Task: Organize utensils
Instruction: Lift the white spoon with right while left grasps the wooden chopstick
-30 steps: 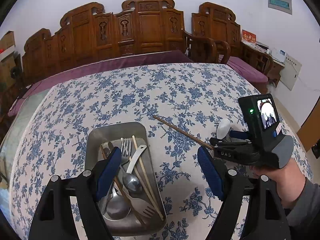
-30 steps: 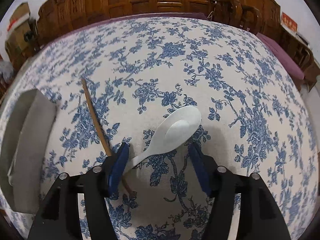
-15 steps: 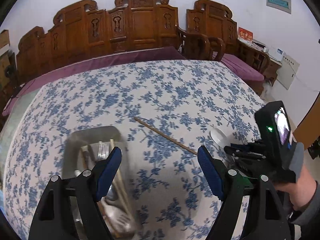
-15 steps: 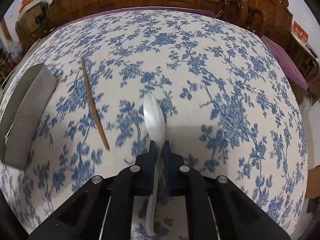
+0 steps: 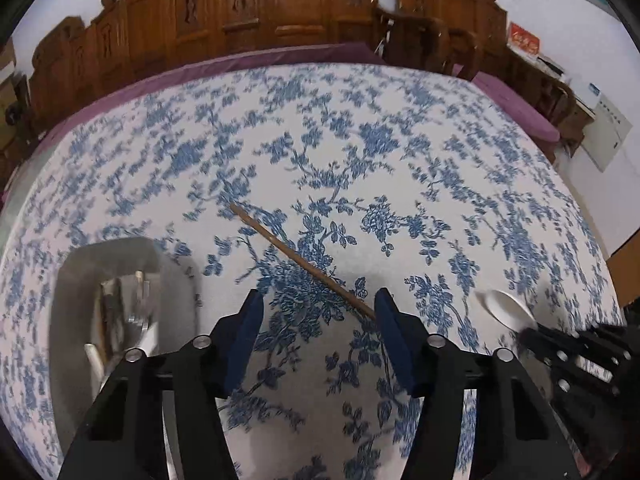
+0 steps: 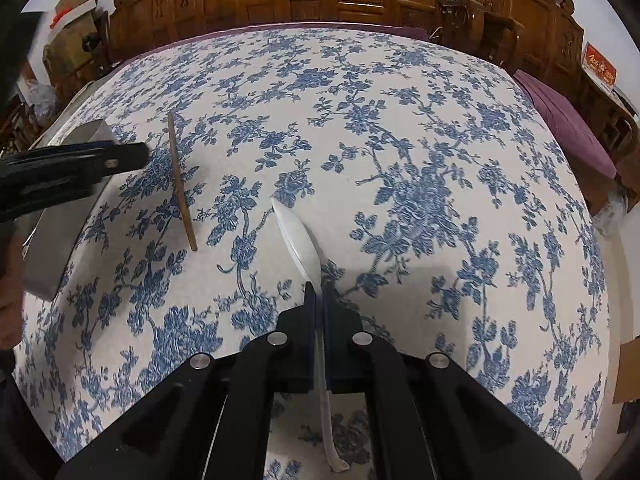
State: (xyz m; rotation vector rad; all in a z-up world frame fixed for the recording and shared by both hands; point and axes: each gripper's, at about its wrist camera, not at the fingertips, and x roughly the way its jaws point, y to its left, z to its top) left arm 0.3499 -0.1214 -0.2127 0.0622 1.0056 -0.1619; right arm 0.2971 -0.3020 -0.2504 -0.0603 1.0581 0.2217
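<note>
A brown chopstick [image 5: 304, 266] lies slanted on the floral tablecloth. Its near end sits between the blue pads of my left gripper [image 5: 318, 320], close to the right pad. The jaws are closing, and neither pad presses on the stick. My right gripper [image 6: 318, 292] is shut on the handle of a white spoon [image 6: 298, 232], which is turned on edge with its bowl pointing away. In the left wrist view the spoon [image 5: 506, 308] shows at the right, with the right gripper [image 5: 528, 334] behind it. In the right wrist view the chopstick [image 6: 182, 188] lies left of the spoon, beside the left gripper [image 6: 136, 156].
A steel tray [image 5: 68, 264] with several utensils [image 5: 120, 320] stands left of the left gripper; it also appears in the right wrist view [image 6: 60, 232]. Carved wooden chairs [image 5: 280, 12] line the table's far side. The table edge drops off at the right.
My left gripper moved right and down from above the tray to the chopstick's near end, and its jaws narrowed. My right gripper shut on the spoon's handle and turned it on edge.
</note>
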